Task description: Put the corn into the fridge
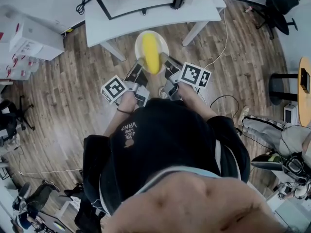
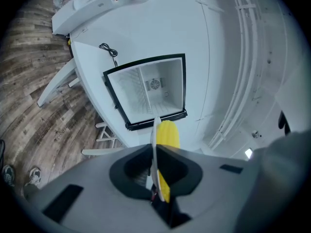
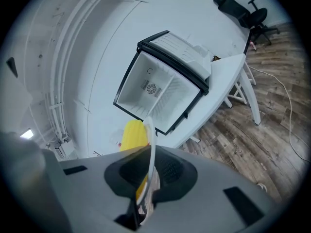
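Wood-plank floor (image 1: 63, 96) fills most of the head view, and a white table (image 1: 194, 14) stands at its top edge, ahead of the person. On that table sits the fridge (image 2: 150, 89), a small black-framed box with its door swung open and its white inside facing both gripper views (a round grille shows on the back wall). A black cable (image 2: 109, 50) lies on the table beside it, and an office chair (image 3: 242, 8) stands off by the wall. The corn (image 1: 151, 55) lies lengthwise on a white plate (image 1: 139, 39), which is carried in the air between the two hands, short of the table's edge and well apart from the fridge. The left hand-held gripper (image 1: 139, 63) has its jaws clamped on the plate's left rim, and the right hand-held gripper (image 1: 164, 60) is closed on the right rim. In each gripper view the rim runs edge-on between the pressed jaws, with the yellow cob just beyond it. Both marker cubes sit near the person's wrists, one on each side of the plate.
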Demonstrator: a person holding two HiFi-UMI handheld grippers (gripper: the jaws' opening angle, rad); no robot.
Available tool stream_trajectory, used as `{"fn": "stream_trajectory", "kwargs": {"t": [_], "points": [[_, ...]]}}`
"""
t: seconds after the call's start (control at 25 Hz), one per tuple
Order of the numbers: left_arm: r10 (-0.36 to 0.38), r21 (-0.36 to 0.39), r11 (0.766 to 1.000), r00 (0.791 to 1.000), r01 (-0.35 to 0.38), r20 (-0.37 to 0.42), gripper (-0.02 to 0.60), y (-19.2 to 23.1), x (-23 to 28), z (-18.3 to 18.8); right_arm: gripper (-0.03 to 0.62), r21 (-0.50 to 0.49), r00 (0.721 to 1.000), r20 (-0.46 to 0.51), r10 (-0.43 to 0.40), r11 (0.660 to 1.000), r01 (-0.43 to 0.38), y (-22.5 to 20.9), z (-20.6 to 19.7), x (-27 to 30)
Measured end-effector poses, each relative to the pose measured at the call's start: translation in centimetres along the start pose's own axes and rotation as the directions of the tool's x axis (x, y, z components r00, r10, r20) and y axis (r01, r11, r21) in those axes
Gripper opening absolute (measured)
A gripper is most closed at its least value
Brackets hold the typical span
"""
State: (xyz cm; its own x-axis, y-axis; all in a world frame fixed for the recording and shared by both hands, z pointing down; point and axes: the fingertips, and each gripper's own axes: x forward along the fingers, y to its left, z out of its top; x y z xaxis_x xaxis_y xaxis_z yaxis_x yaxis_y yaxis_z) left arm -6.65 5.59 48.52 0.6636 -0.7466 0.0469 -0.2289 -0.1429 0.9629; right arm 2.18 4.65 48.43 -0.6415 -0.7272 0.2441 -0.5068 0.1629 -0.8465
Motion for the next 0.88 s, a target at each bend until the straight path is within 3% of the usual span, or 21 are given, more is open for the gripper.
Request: {"fn": "stream_trajectory", "kwargs": {"t": [0.88], "points": [[0.071, -0.008, 0.997, 0.990, -0.071, 0.122, 0.034, 1.4, 7.0, 1.9, 0.029, -0.005, 0.991, -0.116, 0.066, 0.998, -0.068, -3.7, 6.4, 4.1]]}}
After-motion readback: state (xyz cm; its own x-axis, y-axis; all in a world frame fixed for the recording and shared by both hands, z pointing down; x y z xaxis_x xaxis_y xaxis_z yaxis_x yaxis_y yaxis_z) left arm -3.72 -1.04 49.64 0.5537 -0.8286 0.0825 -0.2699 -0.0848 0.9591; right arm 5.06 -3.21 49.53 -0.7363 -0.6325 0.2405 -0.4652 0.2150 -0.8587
